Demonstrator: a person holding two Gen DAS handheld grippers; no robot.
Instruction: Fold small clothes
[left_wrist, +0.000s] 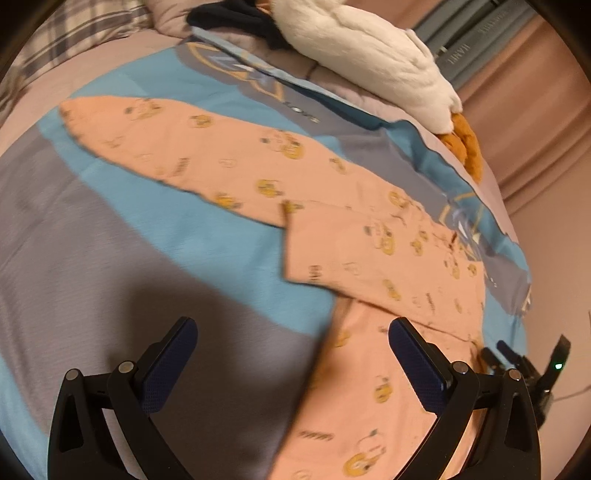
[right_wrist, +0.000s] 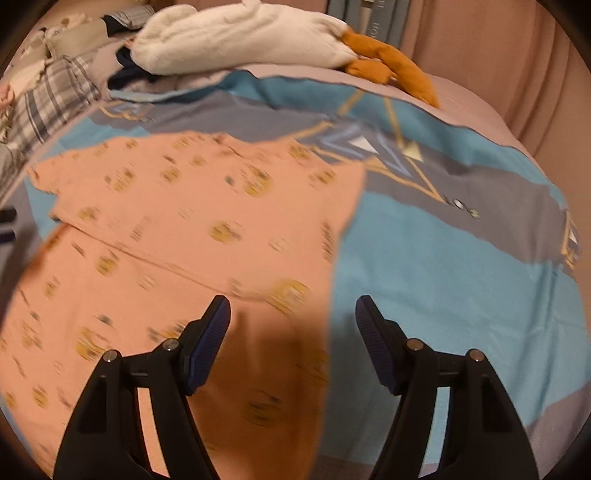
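Pink printed garment (left_wrist: 369, 258) lies spread on the blue-grey bedcover (left_wrist: 166, 229), one part already folded across, one long part still stretched out. Left gripper (left_wrist: 291, 365) and right gripper (right_wrist: 293, 343) hover wide apart, empty. Mid-fold; next likely calls for pinching the outstretched part's end.

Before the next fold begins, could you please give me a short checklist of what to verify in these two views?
1. Left hand-held gripper open and empty: ok.
2. Right hand-held gripper open and empty: ok.
3. Peach shirt lying on the blue and grey bedspread: ok.
4. One sleeve already folded over the body, the other spread out: ok.
5. White plush toy clear of the shirt: ok.
6. Fabric free of wrinkles: cannot tell, both views are blurred.
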